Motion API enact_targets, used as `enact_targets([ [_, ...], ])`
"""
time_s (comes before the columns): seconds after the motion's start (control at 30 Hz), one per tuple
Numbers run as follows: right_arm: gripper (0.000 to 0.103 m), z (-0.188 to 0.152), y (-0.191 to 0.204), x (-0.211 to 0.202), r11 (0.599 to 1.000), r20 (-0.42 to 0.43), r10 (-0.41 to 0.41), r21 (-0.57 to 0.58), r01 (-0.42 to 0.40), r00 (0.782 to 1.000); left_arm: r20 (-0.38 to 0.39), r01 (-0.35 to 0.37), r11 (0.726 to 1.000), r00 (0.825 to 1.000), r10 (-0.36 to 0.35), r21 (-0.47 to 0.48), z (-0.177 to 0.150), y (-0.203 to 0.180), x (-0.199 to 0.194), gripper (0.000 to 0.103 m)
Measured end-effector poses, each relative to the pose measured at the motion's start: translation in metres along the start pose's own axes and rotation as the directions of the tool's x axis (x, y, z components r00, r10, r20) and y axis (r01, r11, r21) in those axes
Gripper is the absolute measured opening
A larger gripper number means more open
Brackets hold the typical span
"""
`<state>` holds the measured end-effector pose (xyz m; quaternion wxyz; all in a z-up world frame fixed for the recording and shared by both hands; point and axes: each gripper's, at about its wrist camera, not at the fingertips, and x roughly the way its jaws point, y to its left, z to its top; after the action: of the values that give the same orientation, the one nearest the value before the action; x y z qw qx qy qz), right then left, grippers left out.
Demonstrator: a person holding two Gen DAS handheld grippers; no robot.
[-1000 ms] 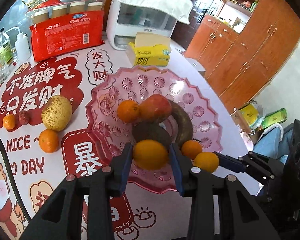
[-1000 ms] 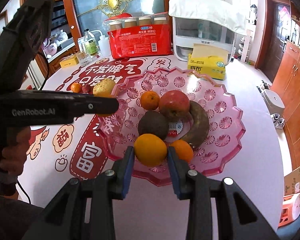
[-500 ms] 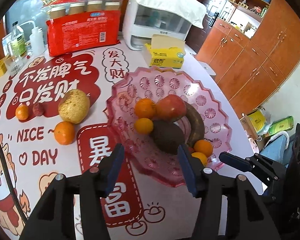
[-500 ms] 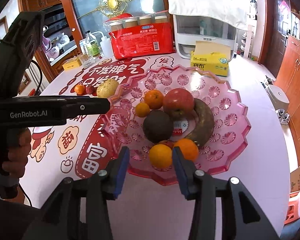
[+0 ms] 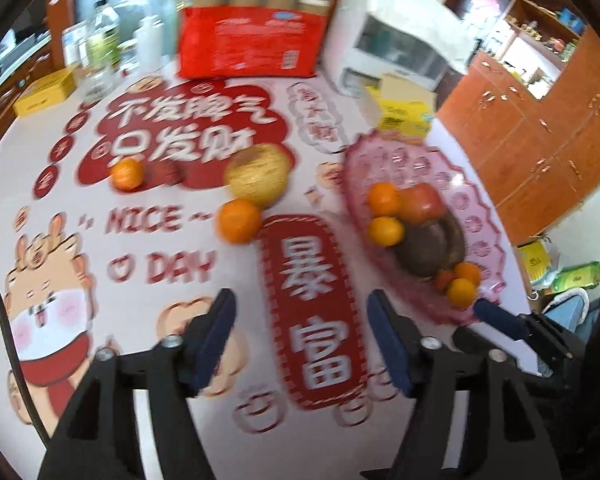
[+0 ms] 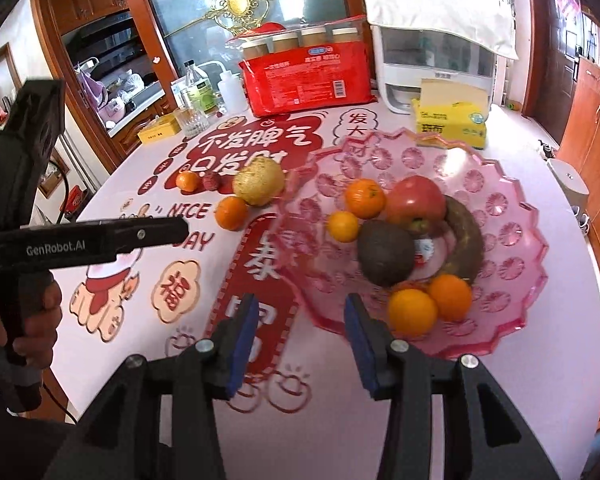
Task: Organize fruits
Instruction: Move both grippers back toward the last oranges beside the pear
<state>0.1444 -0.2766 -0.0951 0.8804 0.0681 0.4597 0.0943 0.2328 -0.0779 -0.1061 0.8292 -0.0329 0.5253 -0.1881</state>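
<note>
1. The left hand-held gripper [image 5: 300, 336] is hanging over the printed tabletop [image 5: 80, 280] with its jaws apart and nothing between them; they have just been opening, which fits a fruit being let go.
2. The right hand-held gripper [image 6: 302, 336] is sitting at the near rim of the pink fruit dish [image 6: 512, 208], jaws parted and empty; they opened a little and are now holding that gap.
3. Inside the dish, the fruit is piling up toward the middle: a red apple [image 6: 416, 200], a dark avocado [image 6: 386, 252], a brown curved fruit behind them, a tangerine [image 6: 365, 199], and two oranges [image 6: 412, 312] resting side by side at the near edge, probably where each gripper could reach easiest.
4. Still out on the tabletop, left of the dish, are a loose orange [image 5: 239, 221] touching a big yellow pear [image 5: 258, 174], plus a small mandarin [image 5: 127, 174] farther off with a small reddish fruit beside it.
5. My read: the left gripper is lining up on that loose orange as the nearest pick; it is well clear of it for now.
</note>
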Motion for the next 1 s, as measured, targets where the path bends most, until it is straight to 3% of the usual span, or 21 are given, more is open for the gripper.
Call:
enact_targets([
  [0.23, 0.049, 0.005, 0.040, 0.013, 0.999, 0.000, 0.006, 0.032, -0.006, 1.000, -0.072, -0.066, 0.995, 0.996, 0.060, -0.078, -0.011, 0.074, -0.013, 0.075],
  [0.57, 0.052, 0.016, 0.089, 0.039, 0.996, -0.015, 0.000, 0.090, 0.002, 1.000, -0.141, -0.114, 0.990, 0.985, 0.101, -0.085, -0.013, 0.147, -0.024, 0.082],
  [0.77, 0.052, 0.024, 0.106, 0.063, 0.989, -0.059, -0.026, 0.142, 0.035, 0.998, -0.159, -0.151, 0.988, 0.976, 0.145, -0.024, 0.007, 0.177, -0.025, 0.087],
  [1.0, 0.052, 0.044, 0.121, 0.089, 0.983, -0.070, -0.043, 0.178, 0.055, 0.997, -0.155, -0.172, 0.978, 0.969, 0.190, 0.122, 0.054, 0.191, -0.019, 0.089],
])
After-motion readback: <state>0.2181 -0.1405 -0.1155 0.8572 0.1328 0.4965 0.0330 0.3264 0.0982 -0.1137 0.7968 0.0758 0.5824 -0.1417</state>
